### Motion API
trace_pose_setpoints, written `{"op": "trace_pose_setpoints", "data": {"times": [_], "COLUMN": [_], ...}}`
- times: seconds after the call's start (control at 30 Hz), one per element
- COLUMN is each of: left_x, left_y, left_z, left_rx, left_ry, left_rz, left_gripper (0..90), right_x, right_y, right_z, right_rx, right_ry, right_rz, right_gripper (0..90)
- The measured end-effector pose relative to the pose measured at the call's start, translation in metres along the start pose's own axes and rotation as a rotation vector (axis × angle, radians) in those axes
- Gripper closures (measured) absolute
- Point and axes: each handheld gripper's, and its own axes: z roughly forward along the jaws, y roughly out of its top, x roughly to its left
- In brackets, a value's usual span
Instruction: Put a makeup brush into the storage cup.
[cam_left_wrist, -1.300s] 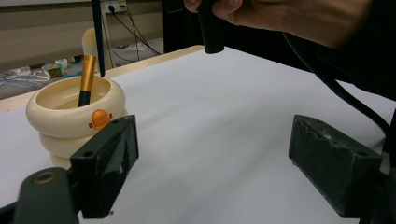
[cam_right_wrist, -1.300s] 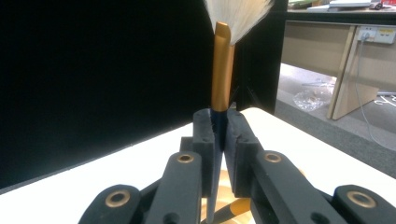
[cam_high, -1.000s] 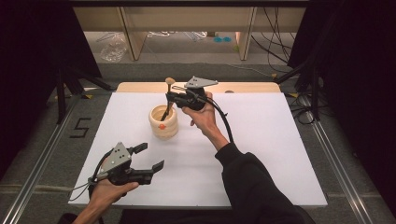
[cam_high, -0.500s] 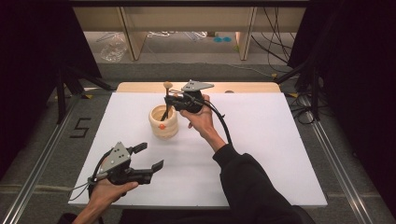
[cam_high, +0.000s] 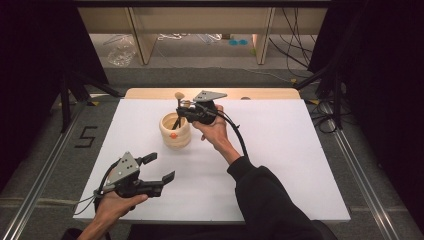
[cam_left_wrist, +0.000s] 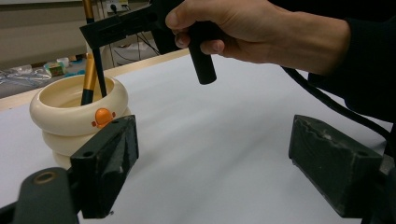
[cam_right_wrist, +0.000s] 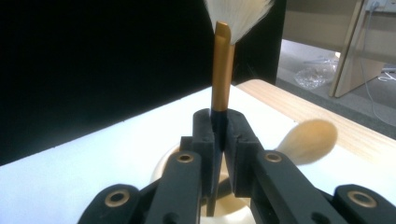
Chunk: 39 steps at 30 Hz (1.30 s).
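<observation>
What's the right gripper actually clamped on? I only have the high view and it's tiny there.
Observer: The right gripper is shut on a brush, by the dark part of its handle just below the gold ferrule, white bristles up.
Operator: Is the brush out of the cup?
Observer: No. In the left gripper view its lower end is inside the cream cup, beside a second handle.
Operator: Second brush?
Observer: Yes, the right gripper view shows a round tan brush head past the jaws, leaning out of the cup.
Operator: Left gripper busy?
Observer: No. The left gripper is open, jaws wide, nothing between them, facing the cup.
</observation>
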Motion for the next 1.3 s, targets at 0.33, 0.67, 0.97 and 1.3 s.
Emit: {"op": "trace_pose_setpoints", "data": {"times": [0.33,0.67,0.97,1.3], "left_x": [0.0,0.0,0.0,0.0], "left_y": [0.0,0.0,0.0,0.0], "left_z": [0.0,0.0,0.0,0.0], "left_rx": [0.001,0.001,-0.001,-0.004], "left_ry": [0.0,0.0,0.004,0.007], "left_rz": [-0.007,0.002,-0.01,-0.014], "left_gripper": [15.9,15.9,15.9,15.9], "right_x": [0.001,0.004,0.009,0.011], "right_y": [-0.003,0.0,0.008,0.008], "right_z": [0.002,-0.002,-0.016,-0.044], "right_rx": [0.017,0.029,0.025,0.008], "right_ry": [-0.002,-0.037,-0.067,-0.09], "right_rz": [-0.007,0.008,0.008,-0.014], "right_gripper": [83.5,55.3,32.7,27.4]}}
